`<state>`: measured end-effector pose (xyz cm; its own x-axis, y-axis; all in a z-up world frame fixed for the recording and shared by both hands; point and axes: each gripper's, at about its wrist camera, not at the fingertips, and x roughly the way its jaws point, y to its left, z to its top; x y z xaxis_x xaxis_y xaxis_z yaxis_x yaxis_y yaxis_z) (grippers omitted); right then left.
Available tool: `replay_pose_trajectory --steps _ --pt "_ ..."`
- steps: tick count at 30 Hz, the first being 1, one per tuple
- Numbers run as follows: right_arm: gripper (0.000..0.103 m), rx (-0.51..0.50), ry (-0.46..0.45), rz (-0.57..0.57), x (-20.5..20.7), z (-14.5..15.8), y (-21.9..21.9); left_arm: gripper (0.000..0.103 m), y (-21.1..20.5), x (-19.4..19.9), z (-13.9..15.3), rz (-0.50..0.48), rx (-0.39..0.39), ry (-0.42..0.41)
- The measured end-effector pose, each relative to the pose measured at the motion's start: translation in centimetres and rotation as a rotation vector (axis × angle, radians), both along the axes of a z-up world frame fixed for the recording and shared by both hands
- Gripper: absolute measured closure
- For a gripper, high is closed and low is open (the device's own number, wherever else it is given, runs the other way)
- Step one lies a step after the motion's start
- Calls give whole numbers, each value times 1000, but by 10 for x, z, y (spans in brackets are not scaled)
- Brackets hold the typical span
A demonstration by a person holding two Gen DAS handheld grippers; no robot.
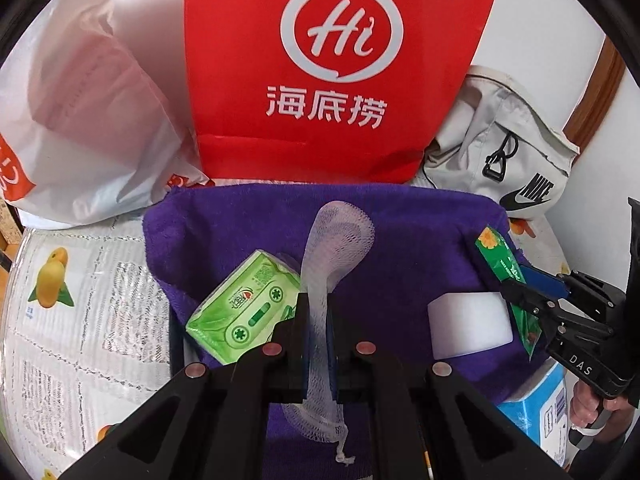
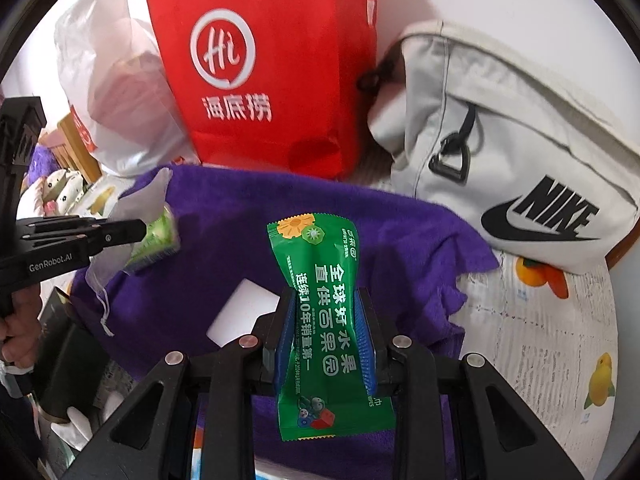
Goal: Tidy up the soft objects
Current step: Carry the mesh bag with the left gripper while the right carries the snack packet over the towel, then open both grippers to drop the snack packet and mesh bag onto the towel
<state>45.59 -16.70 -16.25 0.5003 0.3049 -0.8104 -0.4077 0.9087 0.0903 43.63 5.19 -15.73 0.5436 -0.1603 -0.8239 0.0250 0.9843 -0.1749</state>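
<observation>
My left gripper [image 1: 318,320] has its jaws nearly shut on a white mesh pouch [image 1: 340,236], pinching it at the middle; the upper part of the pouch stands up above the jaws and its drawstring end hangs below them. My right gripper [image 2: 326,332] has its jaws closed partway on a green wipes packet [image 2: 320,280], the blue pads [image 2: 366,344] pressing its two long sides so that the packet is squeezed to a waist there (its printed face is turned toward the camera).

Both held things hang over a purple towel [image 1: 400,240], which is spread across the middle of the counter [image 1: 60,340]; the counter is covered with a cloth printed with fruit. On the towel lie a light green tissue pack [image 1: 244,308], just left of my left gripper, and a white block [image 1: 468,328], between the two grippers.

Behind the towel a red paper bag [image 1: 336,72] stands upright. A white plastic bag [image 1: 88,120] lies to its left and a pale grey cloth bag [image 2: 520,140] with a black logo to its right. A blue and white box [image 1: 544,404] shows at the towel's near right edge in the left wrist view.
</observation>
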Motion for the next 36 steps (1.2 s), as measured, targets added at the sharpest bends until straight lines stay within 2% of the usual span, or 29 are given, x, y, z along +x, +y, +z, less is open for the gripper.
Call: replay_pose_trajectory --steps 4,9,11,12,18,20,23,26,32,36 --pt "72 -12 36 -7 5 -8 -4 91 -1 3 -4 8 -1 15" --pt "65 -18 58 7 5 -14 -5 79 1 2 -4 5 4 11" --pt "49 -22 54 5 3 -14 -5 51 -1 2 -2 7 20 9" --pt "46 -23 48 3 2 -13 -6 47 -1 1 0 17 28 1" --pt "43 0 18 -30 -10 4 -12 46 3 -11 17 30 35 -29" --pt "42 18 9 -38 -19 13 -17 43 4 -18 24 29 36 -50" --pt "41 25 -13 -41 -35 24 -20 32 4 -26 35 38 42 -76" --pt "40 24 -25 -41 -49 31 -19 28 3 -34 47 43 47 -100" --pt "40 49 -25 -35 -77 39 -18 28 4 -60 64 49 69 -116" --pt "40 75 -18 -37 -102 44 -18 28 10 -85 70 64 55 -120"
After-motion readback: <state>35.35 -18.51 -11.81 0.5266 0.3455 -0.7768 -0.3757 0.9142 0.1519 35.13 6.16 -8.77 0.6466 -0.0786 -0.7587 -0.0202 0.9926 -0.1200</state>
